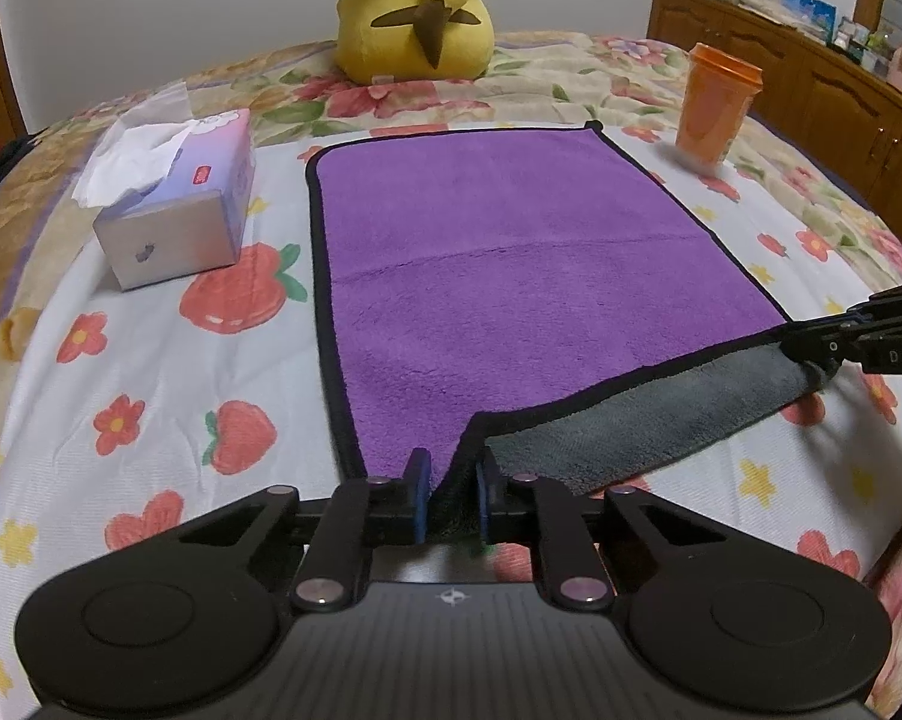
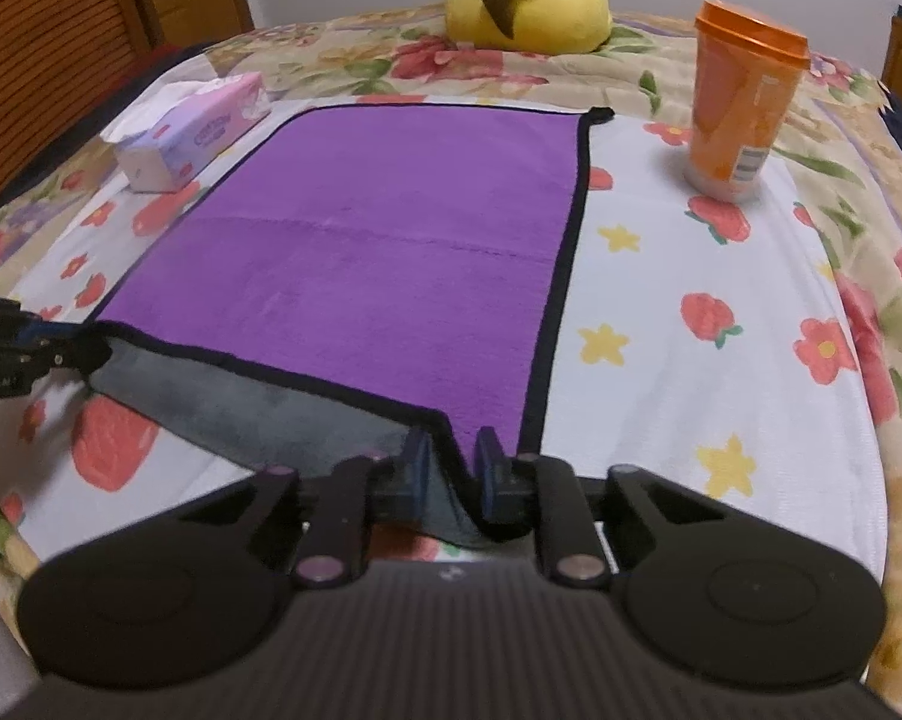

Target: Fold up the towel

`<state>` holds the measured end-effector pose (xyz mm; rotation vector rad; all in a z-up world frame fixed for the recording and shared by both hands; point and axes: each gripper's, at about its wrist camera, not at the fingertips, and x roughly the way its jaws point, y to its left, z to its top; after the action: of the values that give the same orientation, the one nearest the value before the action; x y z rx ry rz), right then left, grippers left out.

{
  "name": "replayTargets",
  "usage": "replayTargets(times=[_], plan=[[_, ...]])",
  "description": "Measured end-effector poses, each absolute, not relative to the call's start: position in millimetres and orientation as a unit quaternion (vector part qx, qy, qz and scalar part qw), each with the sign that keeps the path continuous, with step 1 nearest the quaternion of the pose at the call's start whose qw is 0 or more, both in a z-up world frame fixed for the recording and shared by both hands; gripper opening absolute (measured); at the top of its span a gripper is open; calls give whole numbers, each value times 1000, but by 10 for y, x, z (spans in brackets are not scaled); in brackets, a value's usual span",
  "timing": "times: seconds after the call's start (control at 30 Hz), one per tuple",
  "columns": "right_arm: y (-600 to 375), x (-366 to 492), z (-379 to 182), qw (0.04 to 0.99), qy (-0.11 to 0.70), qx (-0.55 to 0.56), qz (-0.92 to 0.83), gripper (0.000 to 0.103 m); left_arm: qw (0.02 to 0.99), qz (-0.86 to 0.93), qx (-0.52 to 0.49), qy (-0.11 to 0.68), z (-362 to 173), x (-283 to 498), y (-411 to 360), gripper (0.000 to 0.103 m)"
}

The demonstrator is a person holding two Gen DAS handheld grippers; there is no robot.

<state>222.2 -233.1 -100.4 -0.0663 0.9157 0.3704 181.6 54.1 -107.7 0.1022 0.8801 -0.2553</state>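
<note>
A purple towel [image 1: 511, 252] with a black hem and grey underside lies flat on the bed, also in the right wrist view [image 2: 390, 264]. My left gripper [image 1: 454, 480] is shut on the towel's near left corner, lifted a little so the grey side [image 1: 643, 420] shows. My right gripper [image 2: 451, 456] is shut on the near right corner. Each gripper shows in the other's view: the right one at the edge [image 1: 835, 348], the left one at the edge [image 2: 60, 354]. The near hem hangs raised between them.
A tissue box [image 1: 174, 204] sits left of the towel. An orange lidded cup [image 1: 718, 102] stands at the far right, also in the right wrist view [image 2: 739, 96]. A yellow plush toy [image 1: 414, 6] sits at the back. Wooden cabinets [image 1: 811, 72] stand right.
</note>
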Motion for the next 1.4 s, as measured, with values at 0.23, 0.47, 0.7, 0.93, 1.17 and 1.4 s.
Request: replayTargets(times=[0.23,0.47,0.7,0.93,1.17,1.4], plan=[[-2331,2210,-968,886,426,-35,180,5,902,-125,46,410,-993,1789,540,14],[-2356,2194,-855,903,390,-31,181,5,914,-126,37,383,-849,1747,551,13],[-2378,2196,-763,913,365,-27,180,5,926,-127,30,353,-712,1700,542,13],[-2370,2215,-710,918,349,-29,185,4,932,-124,28,339,-671,1690,540,13],[-2383,2280,-650,923,334,-31,189,4,937,-125,25,325,-606,1688,539,12],[-2374,2350,-631,925,323,-37,194,4,940,-123,24,317,-596,1733,518,12]])
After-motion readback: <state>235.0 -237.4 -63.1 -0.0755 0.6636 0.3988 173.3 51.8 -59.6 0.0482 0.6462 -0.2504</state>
